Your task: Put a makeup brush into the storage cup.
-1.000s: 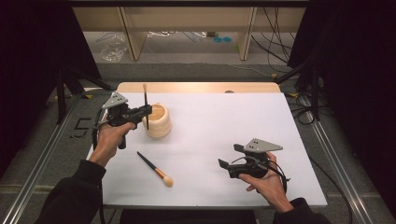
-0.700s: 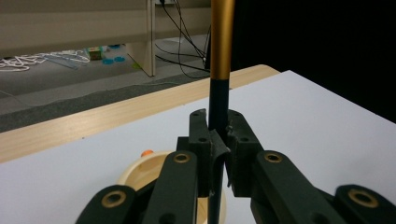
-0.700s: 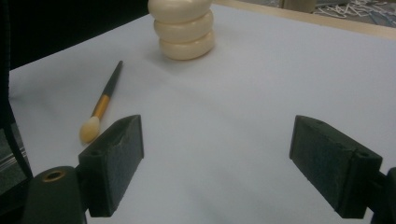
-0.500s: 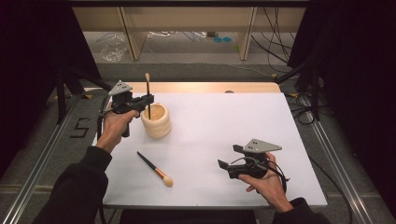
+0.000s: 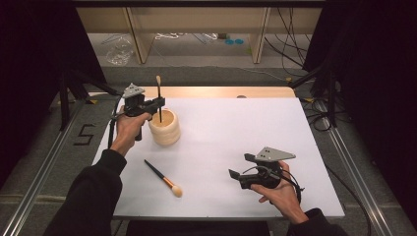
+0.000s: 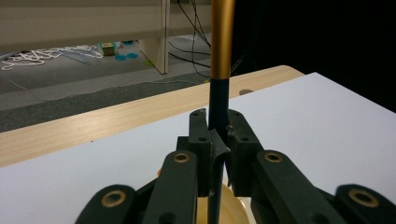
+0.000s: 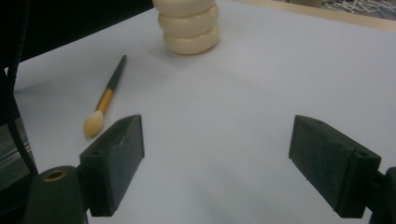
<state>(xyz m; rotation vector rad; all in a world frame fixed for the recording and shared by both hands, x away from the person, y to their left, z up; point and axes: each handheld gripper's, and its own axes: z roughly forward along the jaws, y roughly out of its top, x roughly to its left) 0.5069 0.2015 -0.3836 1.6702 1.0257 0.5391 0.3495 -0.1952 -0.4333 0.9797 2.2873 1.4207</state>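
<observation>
My left gripper is shut on a makeup brush, held upright with its bristle tip on top. The brush's dark handle points down into the mouth of a cream ribbed holder at the table's back left. A second makeup brush lies flat on the white sheet in front of the holder. Near the front right, my right gripper stands open just above the sheet, nothing between its jaws.
A white sheet covers the table, with a wooden strip along the far edge. Metal rails run along both sides. Behind the table are shelf legs, cables and litter on the floor.
My left gripper has carried the upright brush away from the person and slightly right, from beside the holder to over its mouth. The right gripper has stayed put.
</observation>
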